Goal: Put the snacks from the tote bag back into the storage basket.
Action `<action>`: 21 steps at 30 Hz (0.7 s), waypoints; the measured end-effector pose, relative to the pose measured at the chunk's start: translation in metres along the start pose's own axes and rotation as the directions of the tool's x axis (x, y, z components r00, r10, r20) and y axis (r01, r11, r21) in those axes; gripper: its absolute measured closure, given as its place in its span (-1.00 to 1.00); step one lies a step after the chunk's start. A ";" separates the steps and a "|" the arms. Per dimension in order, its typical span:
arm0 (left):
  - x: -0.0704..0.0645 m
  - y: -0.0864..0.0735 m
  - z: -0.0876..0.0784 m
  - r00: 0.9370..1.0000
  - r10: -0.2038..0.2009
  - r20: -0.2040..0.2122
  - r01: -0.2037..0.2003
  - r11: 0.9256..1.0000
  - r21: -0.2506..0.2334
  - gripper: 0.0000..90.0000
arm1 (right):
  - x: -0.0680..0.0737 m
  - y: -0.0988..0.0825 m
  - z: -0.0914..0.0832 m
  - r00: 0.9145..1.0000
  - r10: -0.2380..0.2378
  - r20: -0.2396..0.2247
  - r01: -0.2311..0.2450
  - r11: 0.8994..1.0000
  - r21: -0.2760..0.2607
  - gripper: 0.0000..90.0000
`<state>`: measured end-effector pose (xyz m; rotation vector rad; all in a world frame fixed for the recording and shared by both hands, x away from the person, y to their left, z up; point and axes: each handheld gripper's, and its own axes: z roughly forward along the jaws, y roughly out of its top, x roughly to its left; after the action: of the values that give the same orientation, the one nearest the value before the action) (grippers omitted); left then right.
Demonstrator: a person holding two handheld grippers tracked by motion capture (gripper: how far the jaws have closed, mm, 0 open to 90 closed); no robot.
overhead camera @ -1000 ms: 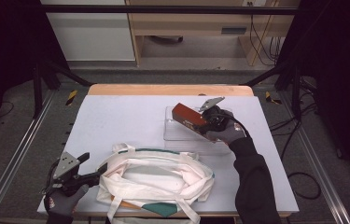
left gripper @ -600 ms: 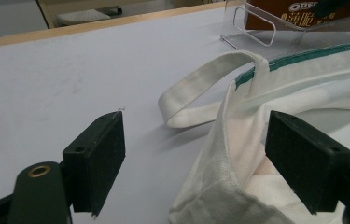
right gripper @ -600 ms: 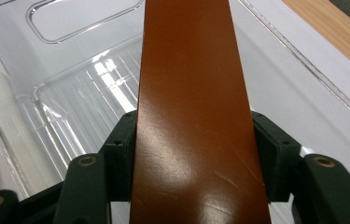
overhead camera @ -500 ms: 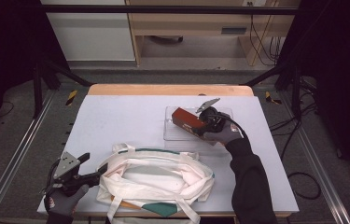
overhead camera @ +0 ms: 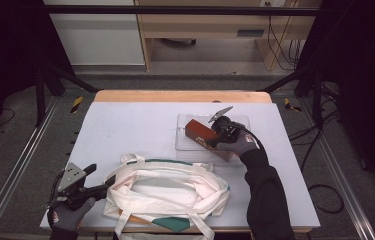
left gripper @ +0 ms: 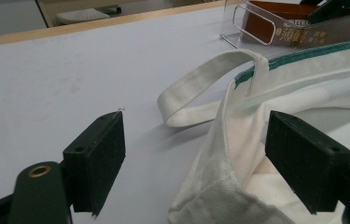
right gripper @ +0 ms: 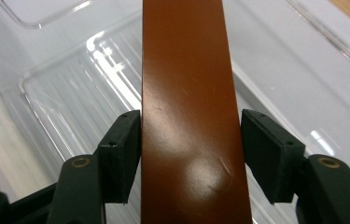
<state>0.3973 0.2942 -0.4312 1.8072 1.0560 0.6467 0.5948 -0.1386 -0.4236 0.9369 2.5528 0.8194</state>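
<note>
Pale-topped table with wooden far edge, dark surroundings; both grippers' jaws apart, right straddling brown box.

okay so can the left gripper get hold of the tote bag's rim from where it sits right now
Probably yes. The left gripper is open, with the tote bag rim already standing between its jaws and nothing blocking; closing should catch the cloth.

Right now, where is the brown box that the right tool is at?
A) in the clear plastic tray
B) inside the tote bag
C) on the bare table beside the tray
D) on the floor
A: the high view shows the brown box lying within the clear plastic tray, beyond the white tote bag.
</note>
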 end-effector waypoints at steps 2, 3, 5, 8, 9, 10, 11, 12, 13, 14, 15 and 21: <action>0.000 0.000 0.000 1.000 0.000 0.002 0.000 1.000 0.002 -0.57 | -0.001 0.001 -0.004 1.000 0.002 -0.002 -0.002 1.000 -0.021 -0.14; 0.000 0.000 0.000 1.000 0.002 0.002 -0.002 1.000 0.002 -0.57 | -0.001 0.002 -0.005 1.000 0.005 0.005 -0.005 1.000 -0.027 -0.17; 0.000 0.000 0.000 1.000 0.002 0.002 -0.002 1.000 0.000 -0.56 | 0.000 0.003 -0.009 1.000 0.002 0.011 -0.001 0.999 -0.038 -0.18; 0.000 0.000 0.000 1.000 0.002 0.001 -0.002 1.000 0.000 -0.56 | 0.003 0.003 -0.017 1.000 -0.003 0.018 0.004 0.999 -0.053 -0.18; 0.000 0.000 0.000 1.000 0.003 0.001 -0.003 1.000 0.000 -0.57 | 0.004 0.002 -0.021 1.000 0.000 0.022 0.001 0.997 -0.071 -0.16; -0.001 0.000 0.000 1.000 0.003 0.000 -0.003 1.000 -0.001 -0.57 | 0.005 0.002 -0.026 1.000 0.007 0.030 -0.005 0.996 -0.090 -0.14; -0.001 0.000 0.000 1.000 0.004 -0.003 -0.004 1.000 -0.001 -0.57 | 0.005 0.001 -0.029 0.999 0.011 0.034 -0.007 0.995 -0.104 -0.13; -0.001 0.000 0.000 1.000 0.004 -0.004 -0.004 1.000 -0.002 -0.57 | 0.006 0.000 -0.034 0.999 0.019 0.038 -0.014 0.992 -0.125 -0.08; -0.001 0.000 0.000 1.000 0.003 -0.004 -0.003 1.000 -0.002 -0.57 | 0.007 -0.002 -0.039 0.998 0.036 0.045 -0.029 0.989 -0.148 0.00; 0.000 0.000 0.000 1.000 0.002 -0.005 -0.002 1.000 -0.002 -0.58 | 0.009 -0.005 -0.045 0.997 0.066 0.041 -0.058 0.983 -0.171 0.06; -0.001 0.000 0.000 1.000 0.001 -0.007 -0.001 1.000 -0.003 -0.58 | 0.010 -0.007 -0.048 0.996 0.074 0.041 -0.066 0.981 -0.180 0.12; -0.001 0.000 0.000 1.000 0.005 -0.007 -0.005 1.000 0.000 -0.58 | 0.019 -0.021 -0.059 0.991 0.122 0.053 -0.109 0.975 -0.195 0.65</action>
<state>0.3967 0.2932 -0.4310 1.8091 1.0563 0.6568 0.5434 -0.1631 -0.3906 1.0391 2.3332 1.0303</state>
